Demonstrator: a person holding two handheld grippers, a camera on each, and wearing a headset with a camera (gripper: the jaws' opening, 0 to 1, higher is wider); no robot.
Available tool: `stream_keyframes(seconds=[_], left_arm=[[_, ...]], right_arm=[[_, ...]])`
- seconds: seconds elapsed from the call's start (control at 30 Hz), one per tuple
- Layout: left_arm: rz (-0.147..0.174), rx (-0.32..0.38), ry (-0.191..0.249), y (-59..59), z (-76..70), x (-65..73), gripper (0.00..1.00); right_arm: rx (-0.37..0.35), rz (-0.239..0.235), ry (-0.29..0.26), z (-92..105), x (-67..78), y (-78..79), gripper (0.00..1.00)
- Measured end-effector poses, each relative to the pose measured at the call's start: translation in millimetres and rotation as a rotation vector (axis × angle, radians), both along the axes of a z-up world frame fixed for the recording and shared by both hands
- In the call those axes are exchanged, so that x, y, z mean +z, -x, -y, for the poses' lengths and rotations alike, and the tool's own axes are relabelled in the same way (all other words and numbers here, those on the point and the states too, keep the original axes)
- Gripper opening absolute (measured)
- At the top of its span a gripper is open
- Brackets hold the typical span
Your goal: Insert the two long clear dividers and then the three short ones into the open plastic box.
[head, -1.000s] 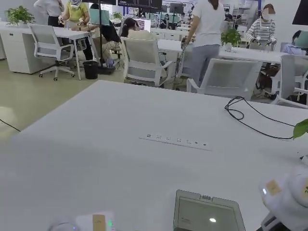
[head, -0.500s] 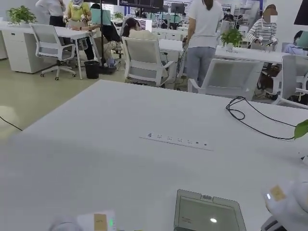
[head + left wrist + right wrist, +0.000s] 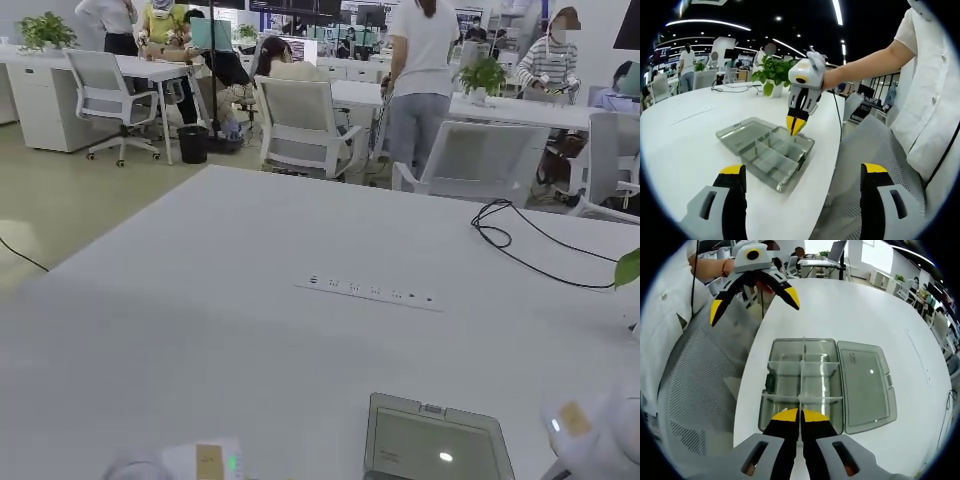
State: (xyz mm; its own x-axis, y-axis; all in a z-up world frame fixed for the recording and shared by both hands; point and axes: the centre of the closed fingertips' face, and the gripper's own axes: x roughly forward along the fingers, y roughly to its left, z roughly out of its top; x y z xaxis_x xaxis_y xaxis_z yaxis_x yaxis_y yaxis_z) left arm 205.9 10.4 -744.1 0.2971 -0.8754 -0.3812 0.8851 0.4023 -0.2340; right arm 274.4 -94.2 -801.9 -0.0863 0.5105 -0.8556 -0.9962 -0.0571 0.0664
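The clear plastic box [image 3: 785, 385] lies open at the table's near edge, its lid [image 3: 865, 385] flat beside it. Clear dividers stand crosswise inside it. My right gripper [image 3: 800, 415] is over the box's near end, shut on the top edge of a clear divider [image 3: 802, 375] that runs down the middle. In the left gripper view the right gripper [image 3: 796, 127] points down into the box [image 3: 765, 150]. My left gripper [image 3: 802, 175] is held back from the box, open, nothing between its jaws. In the head view the lid [image 3: 440, 445] sits at the bottom edge.
A chair with a grey mesh back [image 3: 695, 390] stands close against the table edge beside the box. A power strip [image 3: 370, 292] is set into the table's middle, and a black cable [image 3: 520, 245] loops at the far right. A potted plant [image 3: 771, 75] stands behind the box.
The white gripper body at the head view's lower right has sunk a little. The lid and table look the same.
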Motion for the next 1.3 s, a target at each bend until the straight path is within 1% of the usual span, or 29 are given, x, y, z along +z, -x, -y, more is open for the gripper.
stream_keyframes(seconds=[0.2,0.7,0.97,1.13,1.3], left_arm=[[-0.003,-0.002,-0.003,-0.2,-0.4,-0.6,0.97],[-0.005,0.000,-0.002,0.2,-0.3,0.5,0.97],[-0.003,0.001,-0.001,-0.4,0.4,1.4,0.97],[-0.003,-0.002,-0.003,-0.3,0.8,1.8,0.97],[-0.002,0.002,-0.003,-0.8,0.1,1.3,0.97]], right_arm=[[-0.001,0.003,0.014,-0.8,-8.4,0.7,0.03],[-0.002,0.010,0.028,1.3,-18.3,0.5,0.03],[-0.005,0.009,0.029,1.2,-17.8,0.9,0.03],[0.011,0.020,0.053,3.2,-20.2,2.3,0.04],[-0.008,0.021,0.036,2.8,-16.0,1.4,0.08]])
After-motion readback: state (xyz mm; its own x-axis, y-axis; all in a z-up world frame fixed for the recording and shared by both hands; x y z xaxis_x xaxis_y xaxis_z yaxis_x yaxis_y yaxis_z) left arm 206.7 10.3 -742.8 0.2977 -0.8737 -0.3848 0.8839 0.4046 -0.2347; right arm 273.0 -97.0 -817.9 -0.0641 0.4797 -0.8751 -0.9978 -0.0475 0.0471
